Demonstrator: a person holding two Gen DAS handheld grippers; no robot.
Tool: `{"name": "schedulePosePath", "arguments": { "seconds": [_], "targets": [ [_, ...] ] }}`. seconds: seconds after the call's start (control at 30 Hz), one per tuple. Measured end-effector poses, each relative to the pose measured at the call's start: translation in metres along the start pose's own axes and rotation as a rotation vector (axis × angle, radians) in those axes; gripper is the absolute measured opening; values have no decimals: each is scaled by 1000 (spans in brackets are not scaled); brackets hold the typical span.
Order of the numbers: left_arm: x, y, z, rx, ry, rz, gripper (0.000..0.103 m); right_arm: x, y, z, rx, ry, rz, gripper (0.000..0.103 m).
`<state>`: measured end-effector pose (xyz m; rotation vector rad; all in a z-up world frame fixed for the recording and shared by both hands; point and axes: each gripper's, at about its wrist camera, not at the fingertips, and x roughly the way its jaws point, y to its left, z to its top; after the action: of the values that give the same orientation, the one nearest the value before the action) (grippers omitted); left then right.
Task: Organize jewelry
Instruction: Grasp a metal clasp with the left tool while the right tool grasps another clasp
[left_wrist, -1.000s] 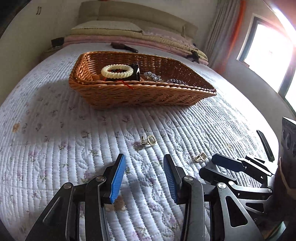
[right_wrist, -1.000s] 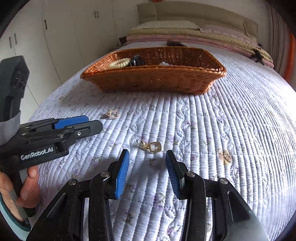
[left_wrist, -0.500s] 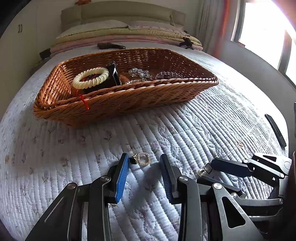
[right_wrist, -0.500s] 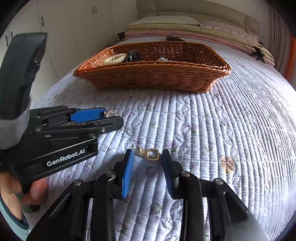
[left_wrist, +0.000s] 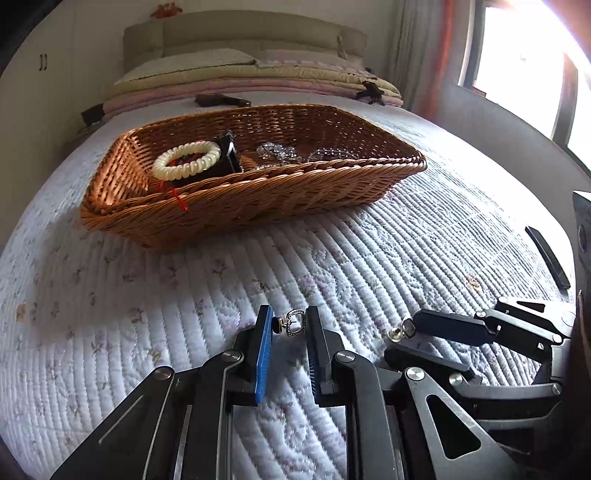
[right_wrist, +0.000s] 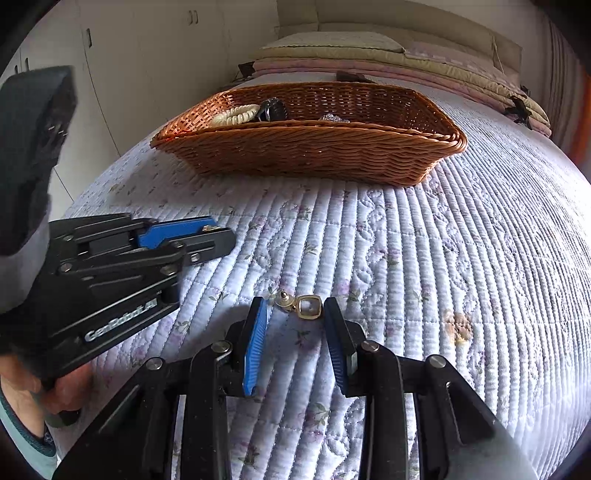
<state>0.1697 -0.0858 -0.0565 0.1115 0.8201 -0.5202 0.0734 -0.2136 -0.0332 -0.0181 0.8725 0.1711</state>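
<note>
Between the blue pads of the left gripper (left_wrist: 289, 328) sits a silver-framed earring (left_wrist: 293, 327); its jaws are closing, the earring spanning nearly the whole gap at the fingertips, the right pad at its frame and its dark stud end at the left pad, though a firm pinch cannot be told

The right gripper (right_wrist: 295, 309) has its jaws parted a little wider than a gold-framed earring (right_wrist: 308, 307), which lies on the quilt (right_wrist: 424, 258) between the fingertips, close to the right finger and apart from the left one, its stud end pointing toward the left pad

The two grippers stand side by side, the left one held by a hand (right_wrist: 44, 387)

Well beyond both sets of fingers, a wicker basket (left_wrist: 258, 199) rests on the quilt, holding a cream coil bracelet (left_wrist: 186, 160) on a black box (left_wrist: 221, 162), with clear beaded pieces (left_wrist: 280, 153) to the right of it

Beyond the basket lie folded bedding (left_wrist: 251, 77) and the headboard
</note>
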Motion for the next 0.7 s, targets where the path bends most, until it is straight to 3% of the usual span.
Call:
{"name": "schedulePosePath", "arguments": {
  "seconds": [0.27,0.5,0.7],
  "targets": [
    [-24,14,-26,-85,-3,25,18,1,7,-1,-34,6,17,35],
    [-23,4,-30,-50,-16,58,18,9,2,10,-14,38,56,35],
    [-23,9,-29,-71,-18,33,18,6,23,5,-99,17,-57,25]
  ]
}}
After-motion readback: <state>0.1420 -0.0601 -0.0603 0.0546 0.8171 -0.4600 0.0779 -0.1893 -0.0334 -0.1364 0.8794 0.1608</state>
